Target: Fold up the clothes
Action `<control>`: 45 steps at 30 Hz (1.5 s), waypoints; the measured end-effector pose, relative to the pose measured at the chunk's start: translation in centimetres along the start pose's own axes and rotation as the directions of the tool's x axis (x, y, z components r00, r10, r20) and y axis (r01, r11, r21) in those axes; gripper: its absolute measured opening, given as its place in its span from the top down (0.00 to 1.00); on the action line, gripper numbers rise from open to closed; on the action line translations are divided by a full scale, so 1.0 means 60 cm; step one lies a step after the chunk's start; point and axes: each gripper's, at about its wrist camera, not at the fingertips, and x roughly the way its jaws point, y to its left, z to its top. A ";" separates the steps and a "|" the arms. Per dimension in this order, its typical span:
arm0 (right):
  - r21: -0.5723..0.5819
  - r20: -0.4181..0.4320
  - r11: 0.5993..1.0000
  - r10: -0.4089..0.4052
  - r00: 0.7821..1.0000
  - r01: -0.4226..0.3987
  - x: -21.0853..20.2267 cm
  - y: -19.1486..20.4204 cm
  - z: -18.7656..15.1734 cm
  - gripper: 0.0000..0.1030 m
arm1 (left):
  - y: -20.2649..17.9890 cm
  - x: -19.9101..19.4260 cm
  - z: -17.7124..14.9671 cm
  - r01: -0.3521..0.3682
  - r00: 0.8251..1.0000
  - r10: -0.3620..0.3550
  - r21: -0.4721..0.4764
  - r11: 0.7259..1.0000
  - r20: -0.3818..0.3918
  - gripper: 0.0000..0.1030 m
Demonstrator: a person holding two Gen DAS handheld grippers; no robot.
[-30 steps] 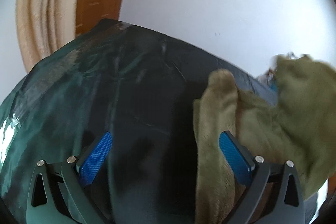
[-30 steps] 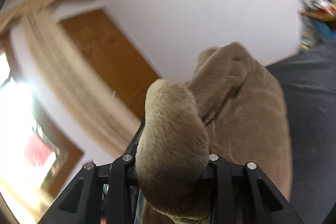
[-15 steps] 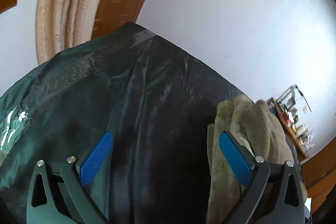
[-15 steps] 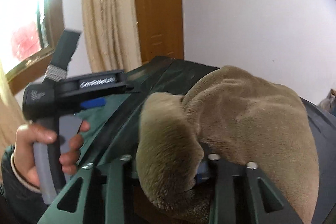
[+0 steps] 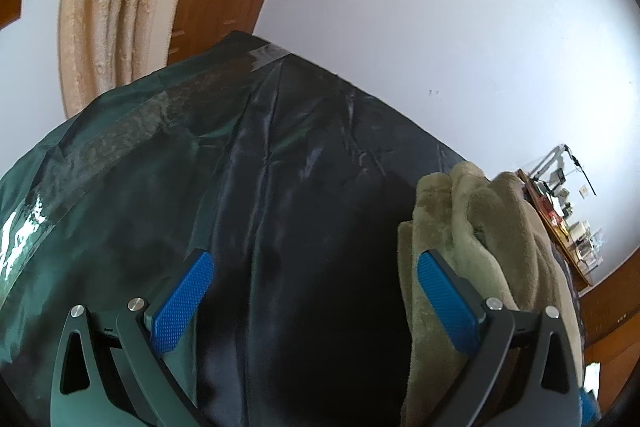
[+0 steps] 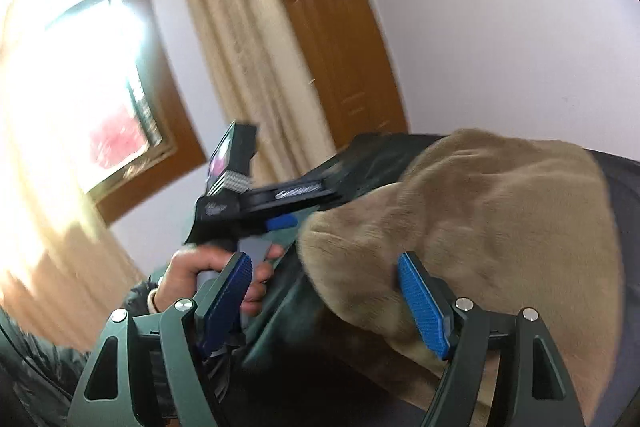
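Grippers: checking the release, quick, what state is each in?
Left gripper: open, holding nothing.
Right gripper: opening, plush garment free of its pads.

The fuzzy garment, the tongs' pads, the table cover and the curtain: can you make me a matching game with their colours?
Things:
1. fuzzy garment
2. pads on the tongs
3. table cover
4. curtain

Colours:
A. dark green
B. cream
C. olive-tan
D. blue

Pairs: 1-C, 2-D, 3-A, 4-B
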 end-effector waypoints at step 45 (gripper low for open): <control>0.113 -0.037 0.911 -0.394 0.918 0.396 -0.102 -0.127 -0.094 0.25 | -0.157 -0.018 -0.093 0.344 0.896 -0.271 0.162 0.925 -0.351 0.22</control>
